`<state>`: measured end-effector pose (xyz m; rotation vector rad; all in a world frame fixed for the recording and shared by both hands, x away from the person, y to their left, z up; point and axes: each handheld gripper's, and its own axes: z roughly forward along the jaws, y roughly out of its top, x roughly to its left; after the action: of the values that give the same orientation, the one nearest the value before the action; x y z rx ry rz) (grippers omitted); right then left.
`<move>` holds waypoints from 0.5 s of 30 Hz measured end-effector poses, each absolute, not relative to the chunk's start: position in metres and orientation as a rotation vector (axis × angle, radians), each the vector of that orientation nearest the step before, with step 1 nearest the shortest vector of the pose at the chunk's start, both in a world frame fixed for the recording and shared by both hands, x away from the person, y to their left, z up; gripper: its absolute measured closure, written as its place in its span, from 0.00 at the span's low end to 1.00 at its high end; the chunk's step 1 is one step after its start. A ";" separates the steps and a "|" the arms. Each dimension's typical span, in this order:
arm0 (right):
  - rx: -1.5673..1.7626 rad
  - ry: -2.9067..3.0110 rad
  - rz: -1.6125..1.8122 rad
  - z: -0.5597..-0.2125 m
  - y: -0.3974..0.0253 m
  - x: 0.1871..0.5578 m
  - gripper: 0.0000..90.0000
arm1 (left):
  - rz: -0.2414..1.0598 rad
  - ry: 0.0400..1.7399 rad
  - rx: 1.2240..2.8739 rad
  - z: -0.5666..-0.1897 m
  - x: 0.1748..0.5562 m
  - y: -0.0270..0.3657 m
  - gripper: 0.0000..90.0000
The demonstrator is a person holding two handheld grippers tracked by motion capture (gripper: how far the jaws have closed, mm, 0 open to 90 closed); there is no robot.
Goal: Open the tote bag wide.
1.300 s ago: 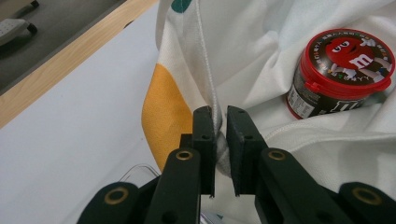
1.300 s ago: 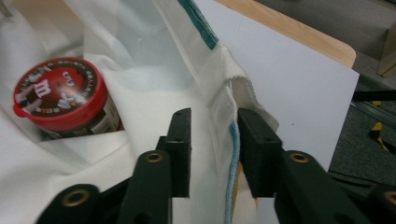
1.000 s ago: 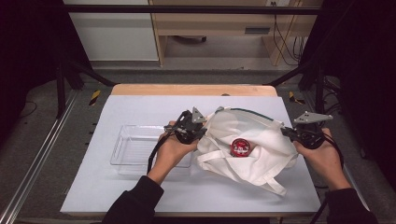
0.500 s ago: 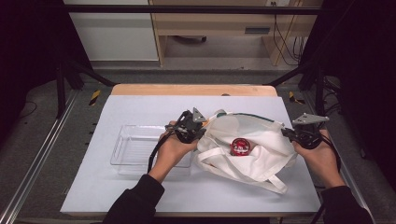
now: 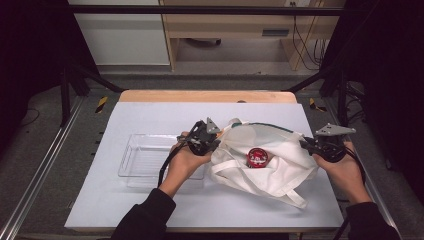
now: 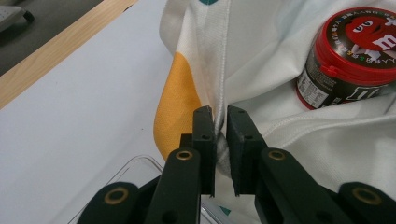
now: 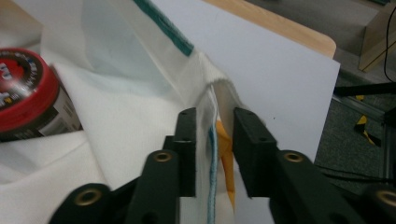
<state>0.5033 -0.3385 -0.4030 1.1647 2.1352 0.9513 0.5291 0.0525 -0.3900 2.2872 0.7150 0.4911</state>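
A white cloth bag [image 5: 272, 167] lies on the table, its mouth spread between my two grippers. Inside it rests a red-lidded candy can [image 5: 257, 157], lid up. My left gripper [image 5: 214, 140] is shut on the bag's left rim; in the left gripper view [image 6: 220, 133] the jaws pinch the seam beside an orange patch [image 6: 175, 105], with the can [image 6: 350, 60] just beyond. At the bag's right rim my right gripper [image 5: 306, 145] is shut too. The right gripper view [image 7: 214, 140] shows a fold with teal stitching between the jaws, the can [image 7: 25, 100] at left.
A clear plastic tray [image 5: 142, 160] sits empty to the left of the bag, partly under my left hand. The white mat [image 5: 165, 117] covers the tabletop, with a wooden edge [image 5: 205, 96] at the back. The bag's loose straps [image 5: 295, 199] trail toward the front.
My right gripper has drifted slightly left and toward the person, still on the rim. The left gripper, bag and can have stayed put.
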 end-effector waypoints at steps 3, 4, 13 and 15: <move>1.155 2.132 0.973 -0.399 -0.338 0.505 0.65 | 0.488 0.718 2.284 -0.391 0.528 0.054 0.91; 1.160 2.134 0.968 -0.399 -0.336 0.506 0.66 | 0.488 0.716 2.284 -0.391 0.528 0.054 0.91; 1.150 2.162 0.890 -0.403 -0.332 0.512 0.92 | 0.482 0.726 2.273 -0.392 0.530 0.055 0.91; 1.156 2.152 0.884 -0.403 -0.332 0.514 0.93 | 0.482 0.729 2.273 -0.391 0.530 0.055 0.91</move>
<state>0.5138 -0.3321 -0.4034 1.1559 2.1518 0.8838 0.5304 0.0545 -0.3910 2.2730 0.7294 0.4821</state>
